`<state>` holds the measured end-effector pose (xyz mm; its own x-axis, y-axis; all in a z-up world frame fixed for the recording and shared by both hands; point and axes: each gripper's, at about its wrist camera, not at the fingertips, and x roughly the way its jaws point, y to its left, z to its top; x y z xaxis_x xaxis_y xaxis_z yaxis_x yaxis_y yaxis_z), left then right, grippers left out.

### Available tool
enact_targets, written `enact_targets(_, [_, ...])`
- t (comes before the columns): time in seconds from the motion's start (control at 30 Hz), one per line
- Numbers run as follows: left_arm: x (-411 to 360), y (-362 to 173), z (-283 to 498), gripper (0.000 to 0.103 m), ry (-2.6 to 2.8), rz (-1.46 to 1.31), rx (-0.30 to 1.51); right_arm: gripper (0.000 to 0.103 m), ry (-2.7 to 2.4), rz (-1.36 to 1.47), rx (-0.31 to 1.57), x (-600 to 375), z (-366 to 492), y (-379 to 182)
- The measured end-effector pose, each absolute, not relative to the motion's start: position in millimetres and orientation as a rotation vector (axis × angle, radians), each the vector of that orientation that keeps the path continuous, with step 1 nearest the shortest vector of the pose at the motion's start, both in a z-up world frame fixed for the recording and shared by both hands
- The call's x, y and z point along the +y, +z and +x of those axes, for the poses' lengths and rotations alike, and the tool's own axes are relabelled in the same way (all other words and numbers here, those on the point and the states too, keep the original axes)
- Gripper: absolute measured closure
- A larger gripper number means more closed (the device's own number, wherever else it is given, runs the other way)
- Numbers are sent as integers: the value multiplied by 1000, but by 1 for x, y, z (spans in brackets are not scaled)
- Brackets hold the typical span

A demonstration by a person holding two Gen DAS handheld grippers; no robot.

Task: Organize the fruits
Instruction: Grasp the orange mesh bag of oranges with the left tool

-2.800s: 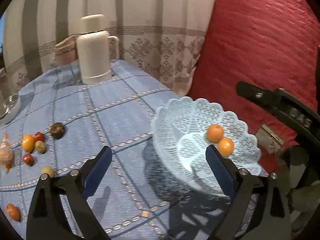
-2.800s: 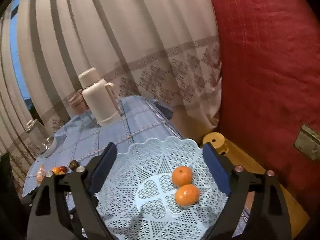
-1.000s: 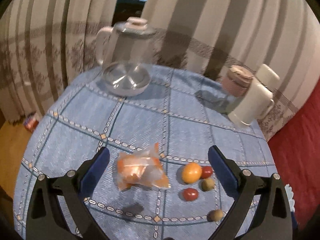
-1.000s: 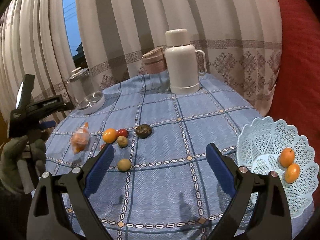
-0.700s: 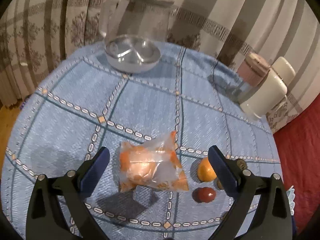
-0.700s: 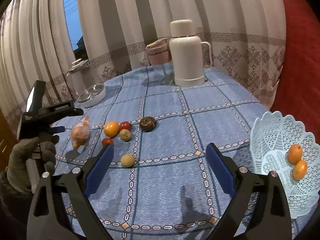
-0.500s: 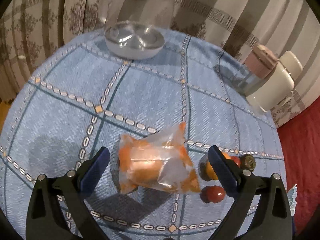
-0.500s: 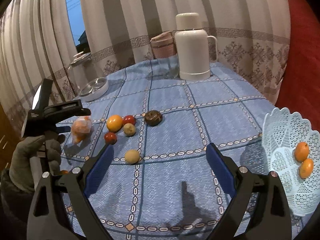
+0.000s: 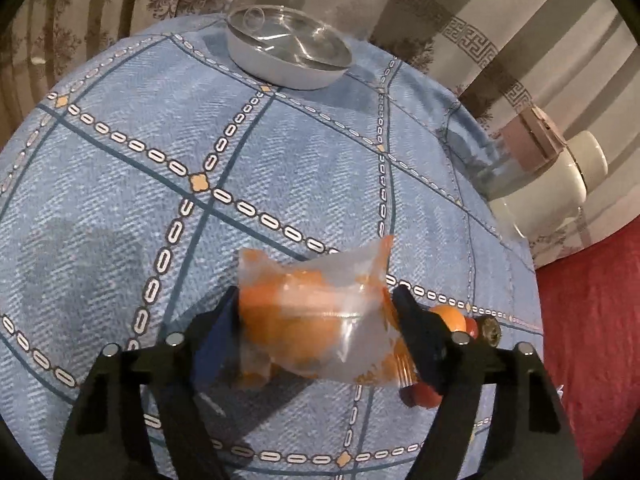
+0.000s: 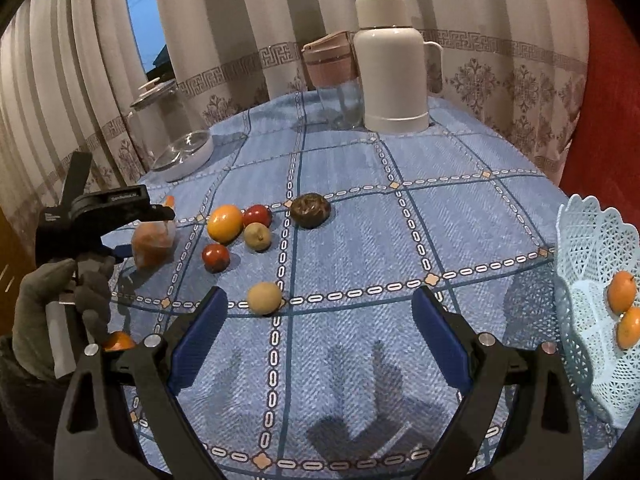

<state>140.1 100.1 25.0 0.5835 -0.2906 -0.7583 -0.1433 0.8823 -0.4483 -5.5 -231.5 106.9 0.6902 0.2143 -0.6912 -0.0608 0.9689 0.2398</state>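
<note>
A clear plastic bag of orange fruit (image 9: 316, 320) lies on the blue tablecloth, and my left gripper (image 9: 316, 332) is shut on it, a finger on each side. From the right wrist view the bag (image 10: 154, 240) sits at the left under the left gripper (image 10: 124, 236). My right gripper (image 10: 320, 340) is open and empty above the cloth. Loose fruits lie ahead of it: an orange (image 10: 225, 222), two red fruits (image 10: 216, 257), a dark brown fruit (image 10: 311, 210) and a pale round one (image 10: 264, 298). A light blue lattice basket (image 10: 580, 320) at the right holds two oranges (image 10: 621, 291).
A white thermos (image 10: 392, 64), a pink cup (image 10: 326, 60) and a glass pitcher with a shallow dish (image 10: 182, 152) stand at the back of the round table. Curtains hang behind and a red cushion is at the right. Another orange (image 10: 118, 341) lies near the left hand.
My left gripper has swung from the basket to the bag, come down over it and closed on it. My right gripper has drawn back from the basket toward the loose fruits.
</note>
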Motion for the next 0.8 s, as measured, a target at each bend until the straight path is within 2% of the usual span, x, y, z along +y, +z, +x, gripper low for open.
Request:
enact_targets(0.1, [99, 26, 140, 34, -88, -501, 952, 8, 164, 201, 811, -229, -2, 103])
enact_targets(0.53, [106, 51, 126, 36, -84, -503, 860, 9, 220, 155, 895, -208, 25, 80])
enact_targets(0.6, [107, 56, 123, 36, -83, -506, 842, 14, 233, 136, 901, -203, 28, 77])
enact_targets(0.67, [109, 62, 121, 36, -83, -509, 825, 25, 249, 121, 915, -195, 32, 73])
enact_targets(0.8, [113, 73, 114, 36, -83, -520, 791, 37, 269, 113, 936, -185, 38, 67])
